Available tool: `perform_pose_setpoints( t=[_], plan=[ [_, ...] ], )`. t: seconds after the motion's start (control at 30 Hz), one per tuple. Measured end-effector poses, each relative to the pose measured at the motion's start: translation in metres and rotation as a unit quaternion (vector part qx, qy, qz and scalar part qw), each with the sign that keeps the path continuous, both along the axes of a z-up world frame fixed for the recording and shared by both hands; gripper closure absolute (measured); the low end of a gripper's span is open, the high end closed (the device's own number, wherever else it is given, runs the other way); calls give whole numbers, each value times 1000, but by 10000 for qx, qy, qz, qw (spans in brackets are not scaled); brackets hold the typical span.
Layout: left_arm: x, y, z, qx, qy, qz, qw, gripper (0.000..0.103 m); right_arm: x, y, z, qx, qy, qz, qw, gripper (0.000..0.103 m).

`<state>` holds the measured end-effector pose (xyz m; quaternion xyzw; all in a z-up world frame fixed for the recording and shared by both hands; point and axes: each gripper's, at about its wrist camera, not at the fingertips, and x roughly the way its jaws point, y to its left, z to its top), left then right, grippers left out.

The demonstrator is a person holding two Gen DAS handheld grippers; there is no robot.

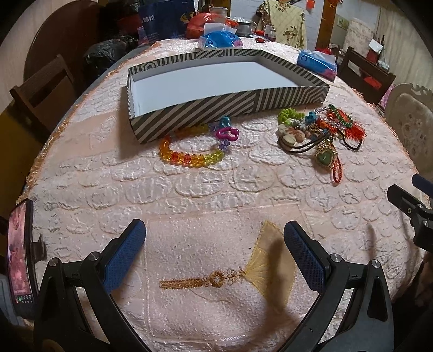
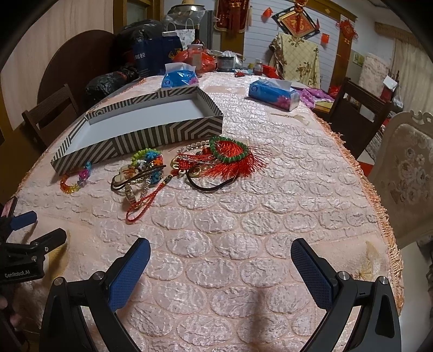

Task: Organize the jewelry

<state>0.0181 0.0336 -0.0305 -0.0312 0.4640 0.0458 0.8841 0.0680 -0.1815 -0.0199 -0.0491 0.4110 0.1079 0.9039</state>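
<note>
Jewelry pile (image 2: 189, 165) well ahead of spread fingers (image 2: 130, 273), beside striped box (image 2: 151, 135)

Right gripper (image 2: 220, 260) spread wide over pink tablecloth (image 2: 243, 230), holding nothing. Striped tray (image 2: 167, 132) at far left, jewelry pile (image 2: 189, 165) just beside its near wall, rainbow bead bracelet (image 2: 71, 184) apparently touching the tray corner. Left gripper (image 2: 29, 230) at left edge, fingers apart.

A lived-in home dining room: round table under a pink embossed tablecloth (image 2: 243, 216), wooden chairs (image 2: 360, 113) around it, tissue packs (image 2: 273, 93) and shopping bags (image 2: 186, 33) at the far edge, red festive hangings (image 2: 296, 23) on the far wall.
</note>
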Motion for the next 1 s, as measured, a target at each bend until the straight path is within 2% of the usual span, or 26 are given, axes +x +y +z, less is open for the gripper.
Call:
perform_pose_setpoints(
  t=[0.37,0.8,1.0],
  plan=[
    [0,0,1,-162,-60,1,9999,1,0,2,-1,-44,13,32,10000,0],
    [1,6,-2,-56,-1,49,10000,1,2,2,-1,-24,23,47,10000,0],
    [1,8,1,-47,-29,73,10000,1,14,-8,18,101,85,280,9995,0]
  ],
)
